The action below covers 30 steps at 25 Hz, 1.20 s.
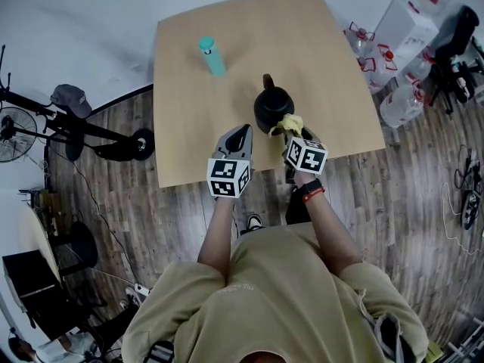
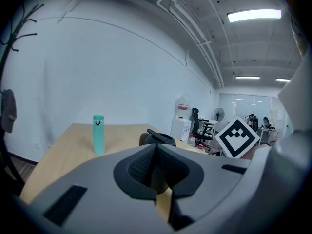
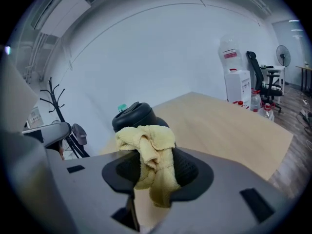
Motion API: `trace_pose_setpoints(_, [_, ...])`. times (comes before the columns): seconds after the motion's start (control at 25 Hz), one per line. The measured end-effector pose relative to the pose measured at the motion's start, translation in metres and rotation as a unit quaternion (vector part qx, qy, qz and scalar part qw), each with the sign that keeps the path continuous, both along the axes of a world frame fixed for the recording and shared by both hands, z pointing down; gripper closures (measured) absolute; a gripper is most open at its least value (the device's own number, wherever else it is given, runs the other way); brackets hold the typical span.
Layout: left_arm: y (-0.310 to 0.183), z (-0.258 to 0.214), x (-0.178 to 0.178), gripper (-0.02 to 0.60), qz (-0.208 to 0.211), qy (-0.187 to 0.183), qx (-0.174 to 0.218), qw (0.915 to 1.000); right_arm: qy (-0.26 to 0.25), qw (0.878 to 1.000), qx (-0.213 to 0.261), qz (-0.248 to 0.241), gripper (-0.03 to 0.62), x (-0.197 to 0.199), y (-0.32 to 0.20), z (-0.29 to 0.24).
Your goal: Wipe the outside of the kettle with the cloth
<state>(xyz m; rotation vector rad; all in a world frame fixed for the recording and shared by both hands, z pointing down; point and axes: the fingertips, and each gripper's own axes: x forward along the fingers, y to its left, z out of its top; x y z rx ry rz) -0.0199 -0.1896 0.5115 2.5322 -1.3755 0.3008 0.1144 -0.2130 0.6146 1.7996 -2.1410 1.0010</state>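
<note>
Your right tongs (image 1: 292, 132) are clamped on the yellow cloth (image 1: 290, 122), which bunches up above the jaws and hangs loose below them. The wad sits right against the near right side of the black kettle (image 1: 271, 104); whether it is pressing on the wall or just short of it cannot be told from here. The kettle stands upright near the middle of the surface (image 1: 318, 59), toward its near edge. Your left tongs (image 1: 239, 136) are closed on nothing and hover just left of the kettle, a little nearer you and apart from it.

The wiping looks to be at its start, so set the contact up properly. Lead with the bunched top of the cloth, not the jaw tips, so that fabric alone meets the kettle. Press lightly and sweep round the curved wall in overlapping passes, working from the lid line downward. The kettle will likely slide or turn under a sideways push, so bring your left tongs in to brace it on the left, opposite the cloth. The teal bottle (image 1: 212, 57) stands well apart on the far left, out of your way.
</note>
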Motion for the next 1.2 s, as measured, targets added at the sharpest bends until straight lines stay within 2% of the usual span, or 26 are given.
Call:
trace_pose_setpoints(0.48, [-0.02, 0.007, 0.006, 0.558, -0.023, -0.008, -0.009, 0.9997, 0.058, 0.996, 0.009, -0.062, 0.425, 0.046, -0.058, -0.001])
trace_pose_setpoints(0.88, [-0.032, 0.007, -0.01, 0.558, -0.059, -0.015, -0.014, 0.9981, 0.037, 0.992, -0.005, -0.119, 0.426, 0.05, -0.108, 0.003])
trace_pose_setpoints(1.2, [-0.025, 0.001, -0.019, 0.558, -0.062, -0.011, -0.008, 0.998, 0.029, 0.995, -0.009, -0.091, 0.425, 0.054, -0.084, -0.003])
